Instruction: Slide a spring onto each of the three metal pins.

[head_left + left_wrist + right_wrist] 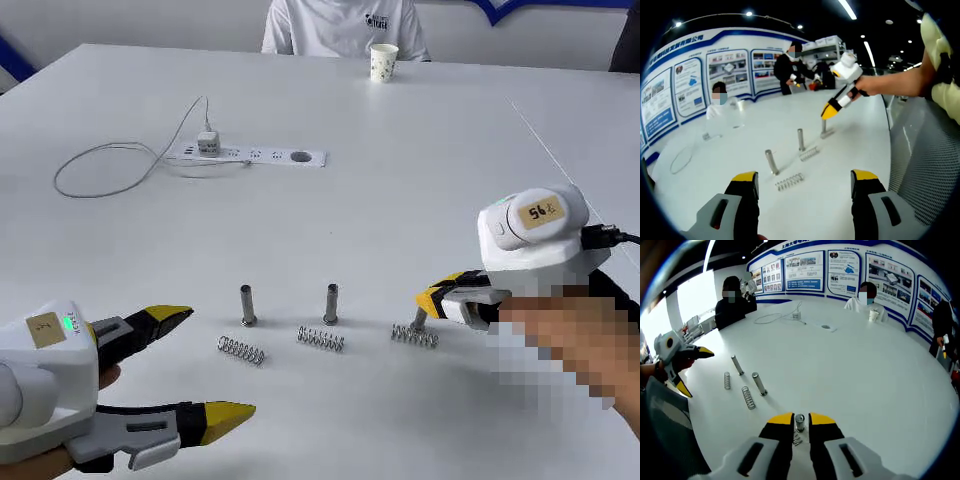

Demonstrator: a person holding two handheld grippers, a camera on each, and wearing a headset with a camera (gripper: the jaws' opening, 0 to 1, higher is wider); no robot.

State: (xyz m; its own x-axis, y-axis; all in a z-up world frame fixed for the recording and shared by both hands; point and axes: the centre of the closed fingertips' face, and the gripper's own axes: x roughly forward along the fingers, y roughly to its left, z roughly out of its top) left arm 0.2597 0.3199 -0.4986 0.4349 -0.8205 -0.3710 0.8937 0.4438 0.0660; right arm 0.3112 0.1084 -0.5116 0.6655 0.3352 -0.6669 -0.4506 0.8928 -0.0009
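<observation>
Closest in, low on the left of the head view, is my left gripper point(220, 360). Its yellow-tipped jaws are spread wide with nothing between them, above the white table point(430, 190). Just beyond those tips lies the left spring point(241, 349), flat on its side, and right behind it the left pin point(246, 305) stands upright.

Over to my right gripper point(800, 419): its jaws have closed in on the top of the right pin point(800, 423), one tip on each side, and the pin fills the gap between them. That pin is standing on the table. The right spring point(414, 336) lies on its side at the pin's foot, just beside it, partly under my jaws.

Between the two, the middle pin point(330, 303) stands upright on its own, and the middle spring point(320, 339) lies flat just in front of it. So there are three pins in a row across the table, three springs in a row on the near side of them, and every spring is off its pin.

Farther back, a white power strip point(250, 155) sits on the table with a plug in it and a cable point(100, 165) looping off to the left. At the far edge stands a paper cup point(383, 62), with a person in a white shirt point(340, 25) sitting just behind it.
</observation>
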